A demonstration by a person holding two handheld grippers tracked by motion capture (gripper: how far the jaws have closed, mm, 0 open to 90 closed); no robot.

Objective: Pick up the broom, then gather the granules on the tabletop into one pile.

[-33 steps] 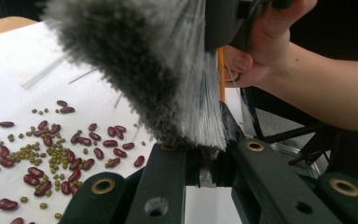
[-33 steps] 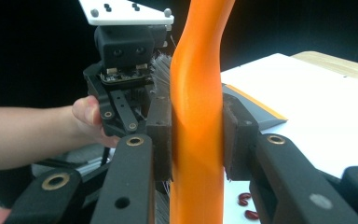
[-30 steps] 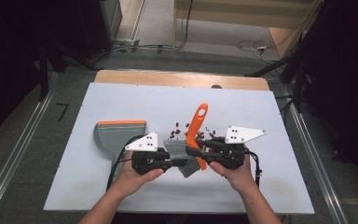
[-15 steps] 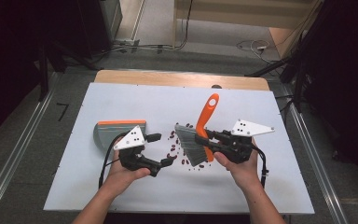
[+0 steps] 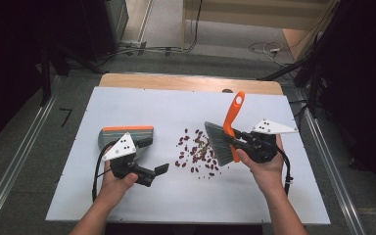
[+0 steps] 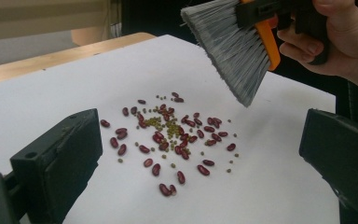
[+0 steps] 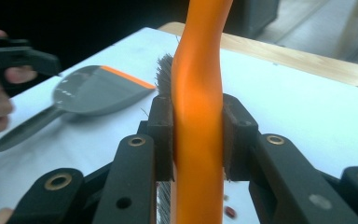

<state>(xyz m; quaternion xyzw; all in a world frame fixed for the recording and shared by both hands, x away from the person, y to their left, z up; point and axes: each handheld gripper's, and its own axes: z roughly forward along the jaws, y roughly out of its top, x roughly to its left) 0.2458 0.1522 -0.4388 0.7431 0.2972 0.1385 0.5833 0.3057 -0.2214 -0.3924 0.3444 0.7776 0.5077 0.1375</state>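
White table (image 5: 127, 196) on a grey floor (image 5: 24, 147), dark room all round. Right gripper (image 5: 240, 140) clamps the orange brush (image 5: 227, 134), lifted right of the scattered beans (image 5: 198, 154). Left gripper (image 5: 156, 174), jaws spread and empty, sits just near of the grey dustpan (image 5: 127, 134).

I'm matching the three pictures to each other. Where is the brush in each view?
High view: brush right of centre, in the right gripper.
Left gripper view: top right, bristles above the beans.
Right gripper view: orange handle centre, between the jaws.
Shared landmark: the white table.
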